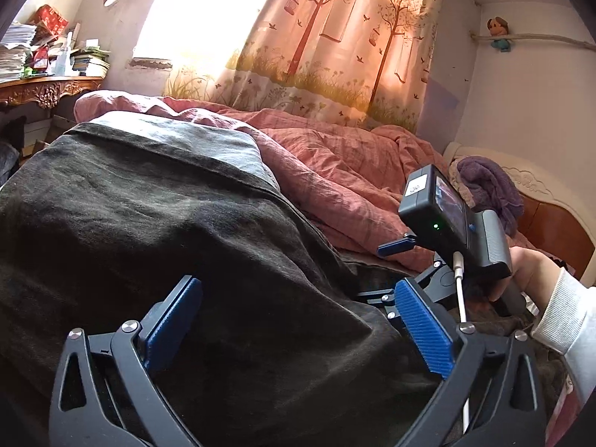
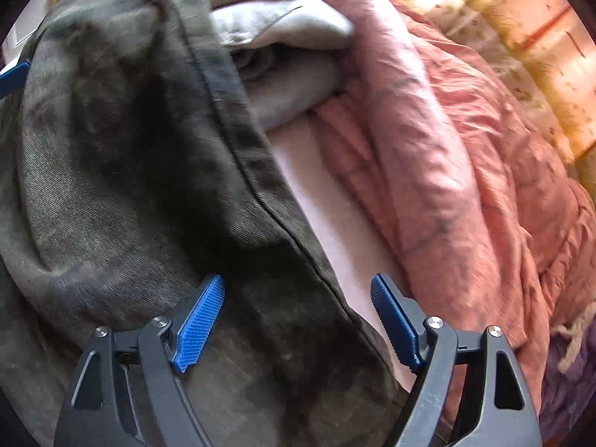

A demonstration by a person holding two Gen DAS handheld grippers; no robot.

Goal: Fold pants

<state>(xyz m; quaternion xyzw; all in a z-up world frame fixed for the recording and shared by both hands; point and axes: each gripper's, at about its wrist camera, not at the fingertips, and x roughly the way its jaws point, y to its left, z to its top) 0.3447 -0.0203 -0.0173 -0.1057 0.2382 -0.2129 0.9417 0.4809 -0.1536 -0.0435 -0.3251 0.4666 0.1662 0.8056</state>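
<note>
On bed, dark pants [image 1: 156, 223] lay folded at our nine o'clock, pink quilt [image 1: 335, 164] at two. We had left gripper [image 1: 298, 327] and right gripper [image 2: 298, 320] spread, empty. Fold laid, we judged; next: regrip edge squarely.

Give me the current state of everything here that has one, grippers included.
Left gripper: open, pants between its fingers, nothing pinched.
Right gripper: open, over the pants' edge, holding nothing.
Pants: dark, spread on the bed, loosely rumpled.
Grey clothes: folded, stacked beyond the pants.
Pink quilt: crumpled along the curtain side.
Curtain: drawn, backlit.
Purple towel: bunched against the headboard.
</note>
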